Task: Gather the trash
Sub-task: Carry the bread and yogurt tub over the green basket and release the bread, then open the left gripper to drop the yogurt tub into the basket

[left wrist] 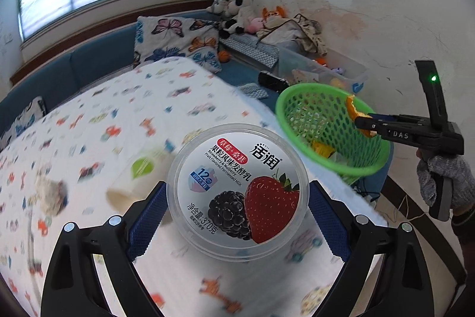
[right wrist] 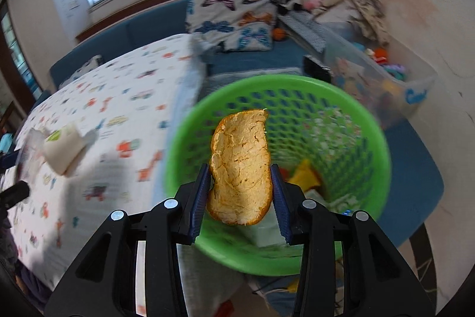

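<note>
My right gripper [right wrist: 241, 192] had its jaws clamped on a curled orange peel [right wrist: 240, 165], held over the green mesh plastic basket [right wrist: 371, 138]; release was due next. My left gripper [left wrist: 236, 216] gripped a round strawberry yogurt tub [left wrist: 236, 189] above the patterned table [left wrist: 89, 124].

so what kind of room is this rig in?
Most likely a lived-in home room, a child's bedroom or play corner. A butterfly-print pillow leans on a blue cushioned bench under the window, plush toys sit piled in the corner, and a clear bin of toys stands by the wall.
</note>
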Motion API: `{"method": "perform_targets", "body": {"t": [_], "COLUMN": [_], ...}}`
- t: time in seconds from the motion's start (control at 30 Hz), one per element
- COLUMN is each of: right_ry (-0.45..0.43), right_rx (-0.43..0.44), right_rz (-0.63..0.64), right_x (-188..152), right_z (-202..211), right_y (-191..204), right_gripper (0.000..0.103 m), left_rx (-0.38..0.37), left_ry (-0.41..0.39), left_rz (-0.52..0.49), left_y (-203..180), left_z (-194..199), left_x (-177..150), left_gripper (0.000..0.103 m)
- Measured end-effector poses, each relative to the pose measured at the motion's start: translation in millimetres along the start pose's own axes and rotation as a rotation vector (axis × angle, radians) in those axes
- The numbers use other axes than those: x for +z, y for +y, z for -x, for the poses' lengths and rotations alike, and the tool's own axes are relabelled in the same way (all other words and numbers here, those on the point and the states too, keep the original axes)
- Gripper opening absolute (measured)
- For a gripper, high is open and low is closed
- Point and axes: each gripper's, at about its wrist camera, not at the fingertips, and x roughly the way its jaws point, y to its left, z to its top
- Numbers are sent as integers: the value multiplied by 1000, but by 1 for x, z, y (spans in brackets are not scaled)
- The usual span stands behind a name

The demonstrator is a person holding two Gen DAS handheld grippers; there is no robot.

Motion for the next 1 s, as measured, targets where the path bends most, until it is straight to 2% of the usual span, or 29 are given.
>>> {"method": "perform_targets", "body": {"t": [0.17,0.3,0.6,1.0], "right_ry": [14,15,3,-16], "right_rx": [3,-2,0,-16], "right_rz": [-81,-120,-140,-144], "right_x": [0,-1,-3,-13], "right_z": [-6,-10,-6,13], "right_y": [-34,-50,-63,-74], "right_gripper": [45,53,58,67], "left_rx": [-13,-21,-56,-87], "left_ry": [-3,-1,19,76], "left_rz": [-33,-65,-101,-142], "left_y": [-19,-34,-61,-101], "left_z": [-12,-24,-59,-114], "left_x": [21,36,64,83], "left_gripper": [89,89,90,90]}}
